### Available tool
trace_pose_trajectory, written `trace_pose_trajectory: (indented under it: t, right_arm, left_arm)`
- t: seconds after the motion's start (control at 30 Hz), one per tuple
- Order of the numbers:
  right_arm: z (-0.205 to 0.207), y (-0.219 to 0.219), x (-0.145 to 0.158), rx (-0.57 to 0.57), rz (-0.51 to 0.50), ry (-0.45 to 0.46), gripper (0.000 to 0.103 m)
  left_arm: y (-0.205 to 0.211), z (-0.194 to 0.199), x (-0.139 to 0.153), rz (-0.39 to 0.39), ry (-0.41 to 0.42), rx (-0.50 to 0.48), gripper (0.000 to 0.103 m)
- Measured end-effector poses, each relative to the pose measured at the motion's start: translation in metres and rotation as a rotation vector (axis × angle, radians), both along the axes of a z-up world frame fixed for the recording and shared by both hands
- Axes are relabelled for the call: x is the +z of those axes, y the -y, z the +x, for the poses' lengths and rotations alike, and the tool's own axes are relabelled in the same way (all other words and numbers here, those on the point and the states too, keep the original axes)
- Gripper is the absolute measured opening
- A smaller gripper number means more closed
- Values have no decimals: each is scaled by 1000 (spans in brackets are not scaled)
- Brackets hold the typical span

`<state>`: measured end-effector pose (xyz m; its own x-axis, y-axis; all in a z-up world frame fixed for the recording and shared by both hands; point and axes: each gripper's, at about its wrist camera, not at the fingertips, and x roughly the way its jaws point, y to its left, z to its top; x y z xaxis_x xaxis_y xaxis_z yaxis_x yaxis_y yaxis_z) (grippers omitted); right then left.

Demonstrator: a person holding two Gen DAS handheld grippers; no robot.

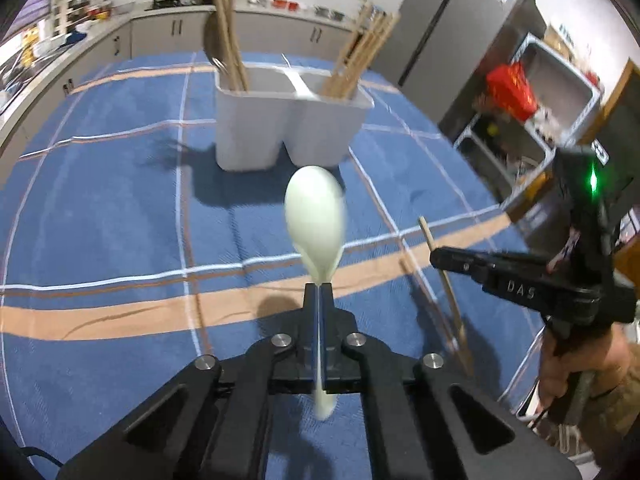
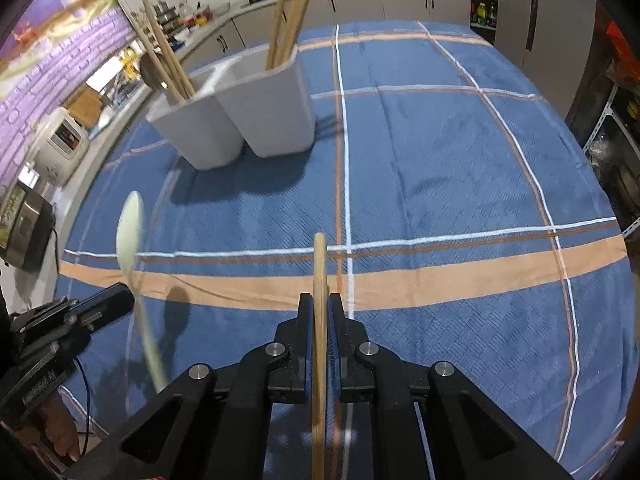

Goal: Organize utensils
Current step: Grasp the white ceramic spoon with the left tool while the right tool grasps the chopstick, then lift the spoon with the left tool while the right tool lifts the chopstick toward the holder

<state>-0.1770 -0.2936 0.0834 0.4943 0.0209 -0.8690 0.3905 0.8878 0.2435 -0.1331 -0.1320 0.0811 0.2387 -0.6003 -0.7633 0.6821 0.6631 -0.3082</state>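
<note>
Utensils are split between the two grippers and a white two-compartment holder (image 1: 280,120) standing on the blue plaid tablecloth (image 1: 100,208). Left gripper (image 1: 319,288): jaws pressed together on the thin handle of a pale green spoon (image 1: 316,216), bowl end pointing ahead toward the holder and raised clear of the cloth. Right gripper (image 2: 320,298): jaws pinching a single wooden chopstick (image 2: 319,264), which runs lengthwise between the fingers and projects beyond the tips. Both holder compartments contain upright wooden sticks (image 2: 292,12); a dark ladle-like utensil (image 2: 150,74) leans in the left compartment. Holder position: well ahead of both grippers, apart from them.
</note>
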Motion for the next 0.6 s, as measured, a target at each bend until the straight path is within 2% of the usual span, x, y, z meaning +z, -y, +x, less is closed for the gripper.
trace_pose_trajectory:
  t: [0.2,0.3,0.37,0.4,0.47,0.53,0.6]
  right_arm:
    - [0,-10,19,-4,9,81,7]
    - [3,-13,17,7,16,71,7]
    - [5,-14,13,14,21,55,7]
    - [5,-14,10,15,24,48,7]
    - [6,-15,7,17,34,41,7]
    - [6,-15,4,17,40,36,7]
    - [6,-15,3,16,45,35,7]
  left_arm:
    - [-19,-1,22,-40,49,37,0]
    - [-18,2,15,7,40,38,0]
    - [-9,2,6,67,42,19,1]
    - [-3,1,1,91,40,4,4]
    - [6,2,-8,127,28,-7,34]
    - [20,6,-17,142,14,-5,41]
    - [37,13,-26,178,2,-9,41]
